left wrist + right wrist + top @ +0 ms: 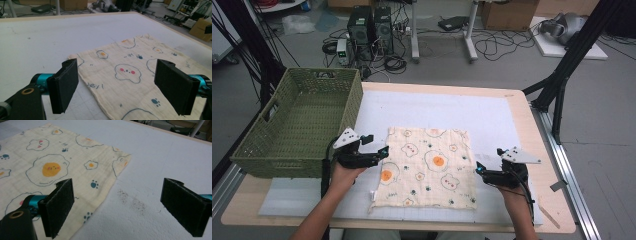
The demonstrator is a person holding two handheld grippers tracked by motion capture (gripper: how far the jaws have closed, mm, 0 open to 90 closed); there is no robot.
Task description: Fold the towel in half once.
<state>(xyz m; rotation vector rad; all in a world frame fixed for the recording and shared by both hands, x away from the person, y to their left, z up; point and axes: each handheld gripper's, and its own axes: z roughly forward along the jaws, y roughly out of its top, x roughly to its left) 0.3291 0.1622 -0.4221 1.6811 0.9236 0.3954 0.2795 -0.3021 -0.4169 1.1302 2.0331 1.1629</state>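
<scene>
1. Grey workshop floor lies behind the table (517, 102), with tangled cables, two black computer towers (371, 26) and cardboard boxes seen from the high view; the gripper views catch just slivers of this clutter beyond the far edge.
2. A white mat (492, 115) covers most of the wooden top, leaving a bare wood border along the edges.
3. The cloth (427, 167) lies flat on the mat, near the front edge and about midway between the side edges. It is a cream, soft, finely woven square printed with fried eggs, paw prints and small faces.
4. A green woven basket (282, 145) with a handle slot in its side wall sits on the left edge of the table, just beside the cloth's left side; this shows from the high view.
5. The left gripper (379, 153) sits at the cloth's left edge, jaws wide apart. Its own view shows flat black pads (63, 86) straddling that hem, and the printed word "hey!" that the high view is too small to read.
6. The right gripper (480, 169) sits just off the cloth's right edge, jaws likewise spread with nothing between them. Its own view shows the left pad (58, 206) over the cloth, the other over bare mat, and a dark speckled smudge (132, 201) on the mat.
</scene>
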